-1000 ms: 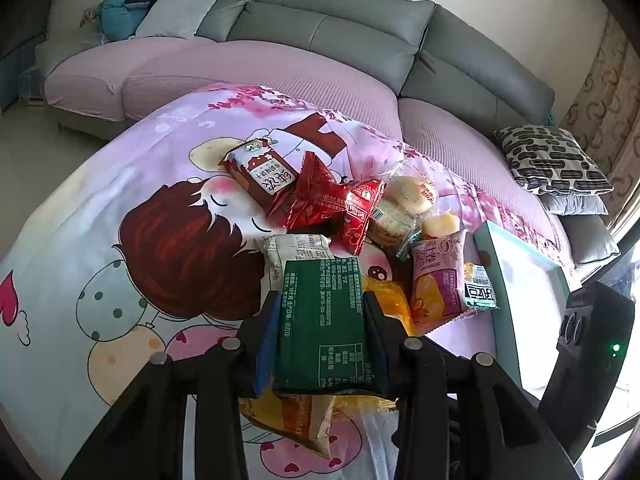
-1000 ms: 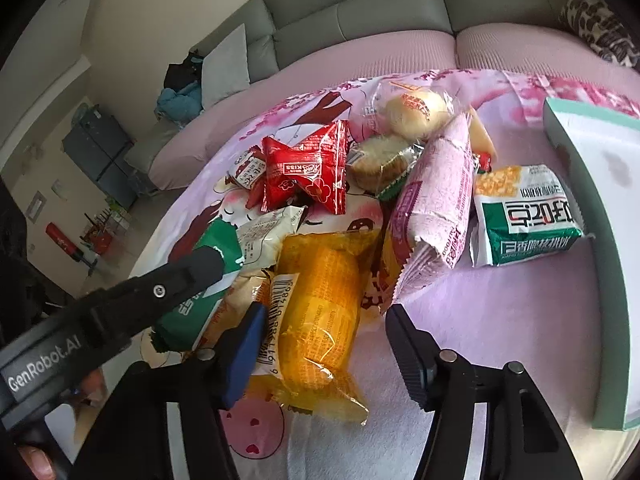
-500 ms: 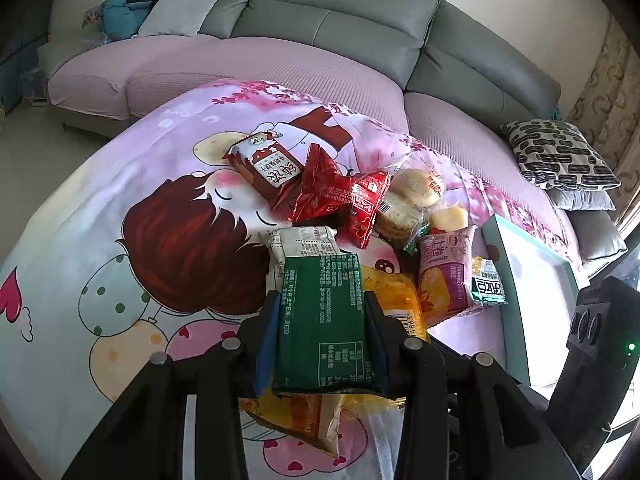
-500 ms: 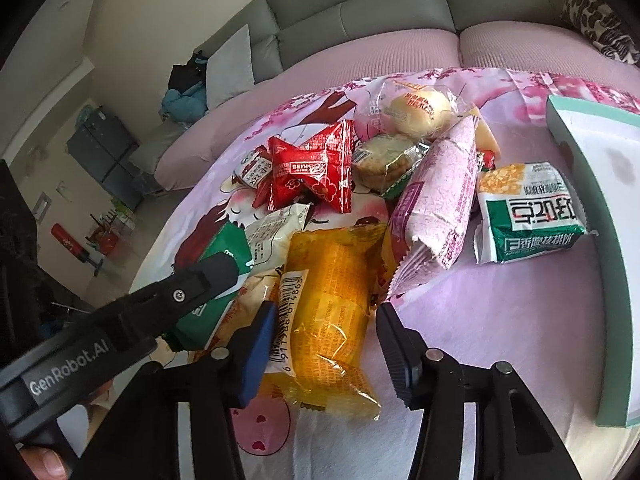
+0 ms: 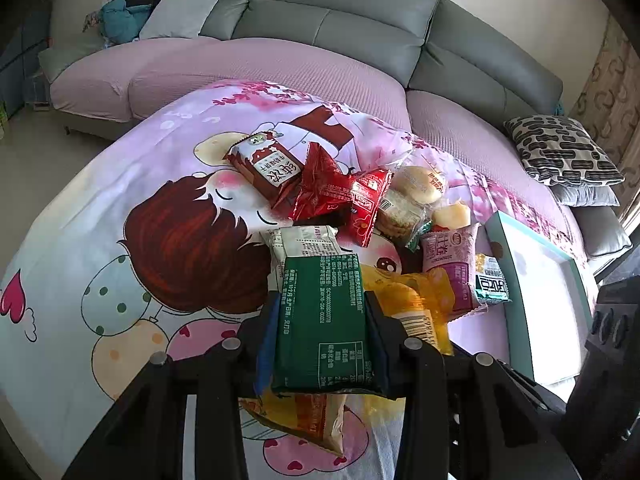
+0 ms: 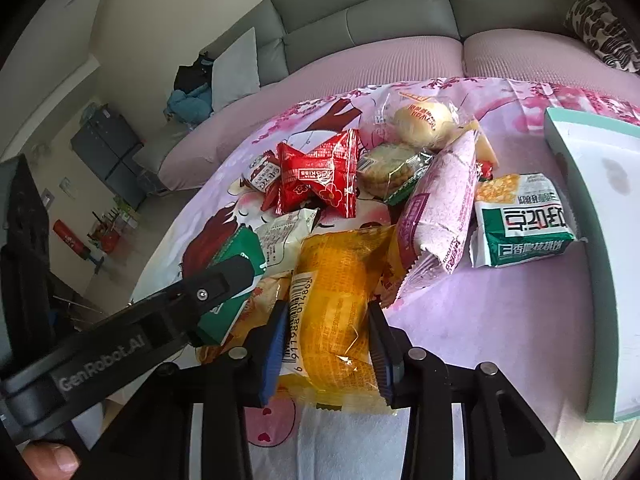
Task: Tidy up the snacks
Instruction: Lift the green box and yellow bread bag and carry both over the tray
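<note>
Green packet (image 5: 326,320) sits clamped in the left tongs (image 5: 322,340). Right tongs (image 6: 326,344) are closing, pads already pressing the yellow packet (image 6: 334,304).

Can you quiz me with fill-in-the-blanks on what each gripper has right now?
1. The left gripper is clamped on a ____ packet.
2. The right gripper is closing its jaws around the ____ packet, which sits between them.
3. The teal-rimmed tray lies to the ____ of the snack pile in both views.

Missing words: green; yellow; right
</note>
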